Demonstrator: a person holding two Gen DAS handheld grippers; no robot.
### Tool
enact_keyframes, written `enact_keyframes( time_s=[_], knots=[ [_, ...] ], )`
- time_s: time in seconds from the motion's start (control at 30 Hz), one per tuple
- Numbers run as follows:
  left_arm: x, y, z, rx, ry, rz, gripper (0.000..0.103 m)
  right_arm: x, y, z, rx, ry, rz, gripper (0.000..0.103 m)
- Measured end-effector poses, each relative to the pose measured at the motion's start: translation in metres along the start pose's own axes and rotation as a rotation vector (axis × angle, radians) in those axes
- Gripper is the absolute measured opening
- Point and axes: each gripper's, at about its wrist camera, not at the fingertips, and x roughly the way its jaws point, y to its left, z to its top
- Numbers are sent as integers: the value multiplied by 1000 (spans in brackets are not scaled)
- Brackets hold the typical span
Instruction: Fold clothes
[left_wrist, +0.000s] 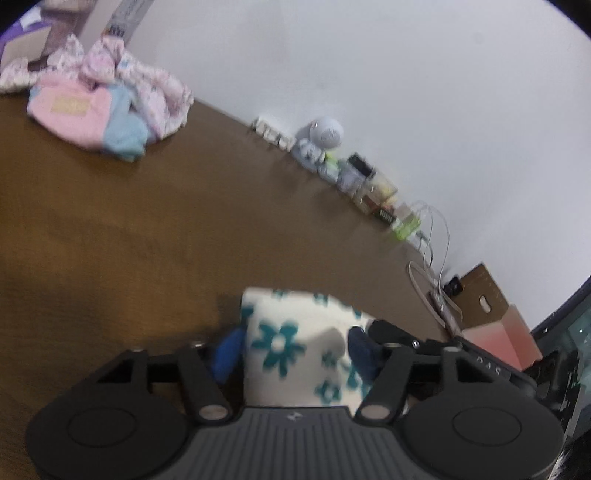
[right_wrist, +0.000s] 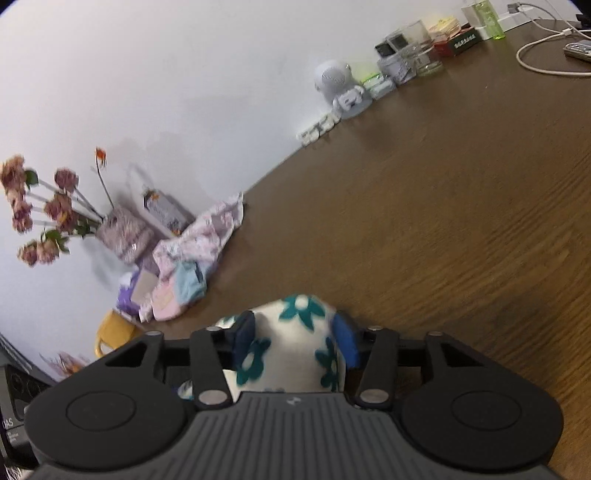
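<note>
A white garment with teal flowers (left_wrist: 280, 325) sits bunched between the blue pads of my left gripper (left_wrist: 295, 354), just above the brown table (left_wrist: 147, 221). In the right wrist view the same flowered garment (right_wrist: 299, 306) fills the gap of my right gripper (right_wrist: 295, 343), whose pads press its sides. Both grippers are shut on it, close together. A heap of pink, light-blue and floral clothes (left_wrist: 110, 107) lies at the table's far left by the wall; the right wrist view shows that clothes heap (right_wrist: 192, 266) too.
Along the wall stand a white round figure (right_wrist: 332, 79), jars and small boxes (left_wrist: 369, 184) and a white cable (right_wrist: 546, 55). A vase of dried flowers (right_wrist: 122, 232) and a yellow cup (right_wrist: 114, 332) are near the clothes. A cardboard box (left_wrist: 480, 295) sits past the table's right end.
</note>
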Motion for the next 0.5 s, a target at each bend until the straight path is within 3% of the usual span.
enact_keyframes(
  time_s=[0.07,0.1,0.13,0.17,0.27,0.3,0.33,0.4,0.43,0.47,0.5],
  knots=[
    [1,-1,6,-3,-13,0,63,1,0,3,1,-6,7,49],
    [6,-1,7,7,0,4,57,5,2,3,-9,3,3,45],
    [11,-2,9,18,14,8,47,9,3,2,-14,18,0,33],
    [12,-2,9,15,16,12,46,11,2,2,-10,26,1,31],
    [12,2,9,-15,9,10,46,11,-1,4,11,28,18,35],
    [9,5,10,-38,-1,0,50,11,-2,4,19,29,23,38],
    [7,7,12,-64,-10,-4,64,11,-3,4,26,30,29,45],
    [10,11,14,-86,-4,-7,73,11,-5,5,40,31,40,45],
    [12,12,15,-96,-1,-8,70,11,-6,6,47,32,46,44],
    [14,14,16,-107,2,-10,64,11,-7,6,55,33,51,36],
    [16,14,15,-103,5,-8,42,12,-8,6,61,37,53,32]
  ],
)
